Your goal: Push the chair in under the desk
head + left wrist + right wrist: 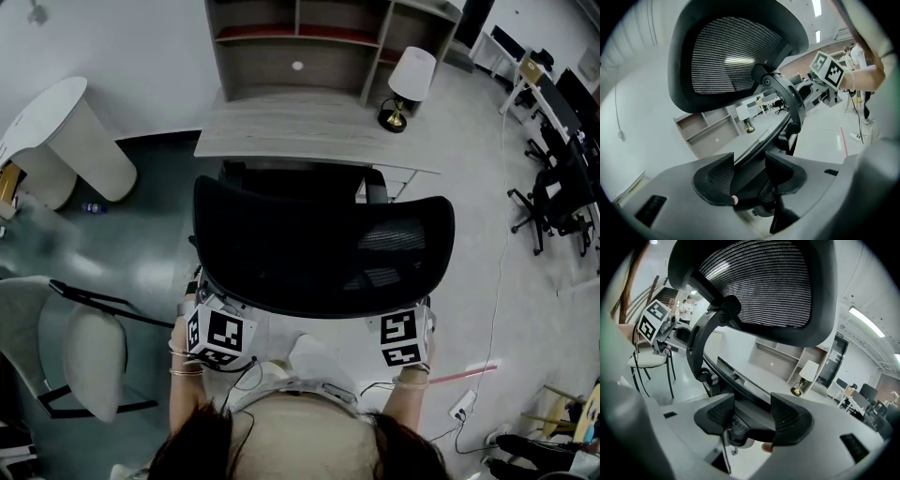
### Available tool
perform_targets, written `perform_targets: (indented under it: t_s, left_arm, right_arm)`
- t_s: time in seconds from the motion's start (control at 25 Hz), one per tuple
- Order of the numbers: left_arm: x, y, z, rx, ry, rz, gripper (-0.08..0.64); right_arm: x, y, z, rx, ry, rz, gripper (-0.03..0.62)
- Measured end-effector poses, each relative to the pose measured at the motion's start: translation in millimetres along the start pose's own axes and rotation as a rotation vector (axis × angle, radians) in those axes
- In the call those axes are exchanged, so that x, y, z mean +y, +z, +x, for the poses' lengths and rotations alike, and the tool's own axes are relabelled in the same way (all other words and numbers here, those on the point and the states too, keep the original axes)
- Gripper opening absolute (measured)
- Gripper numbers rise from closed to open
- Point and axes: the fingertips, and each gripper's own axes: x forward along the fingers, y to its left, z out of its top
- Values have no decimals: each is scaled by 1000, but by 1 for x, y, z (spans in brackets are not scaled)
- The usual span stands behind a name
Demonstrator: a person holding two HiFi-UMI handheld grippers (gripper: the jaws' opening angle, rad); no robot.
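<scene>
We have the left tongs [750, 180] and the right tongs [752, 420] low behind the black mesh chair [323, 248], one at each side of its back. In the left gripper view a dark rear part of the chair's frame fills the gap between the two jaws, and they pinch it. The right gripper view shows the same: its jaws pinch a dark edge of the frame, with the mesh back rising above.

From the head view the chair stands straight ahead of us, its back just beyond both tongs. Its front end reaches under the near edge of the grey counter [309, 131]. A white lamp [408, 84] stands at the counter's right end, and a shelf unit [300, 47] rises behind it.
</scene>
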Motion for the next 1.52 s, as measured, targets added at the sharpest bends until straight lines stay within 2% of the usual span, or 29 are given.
perform_targets:
  t_s: [0.24,0.4,0.6,0.92,1.16,1.52]
  left_arm:
    - [-3,0,0,16,4,0,215]
    - [-2,0,2,14,14,37,215]
    - [1,-1,-3,28,55,52,215]
    - [1,-4,-15,25,65,7,198]
    - [5,-8,-36,-21,85,-59,156]
    - [-3,-18,-69,-41,12,-129,109]
  right_arm:
    - [1,-2,-2,-13,-24,-18,235]
    - [0,-2,-3,-13,-72,-41,235]
    - [0,-1,-3,-9,-100,-25,233]
    - [-1,-1,-6,2,-118,34,227]
    - [6,-2,-17,4,-151,61,219]
    - [31,-1,-39,9,-177,185,201]
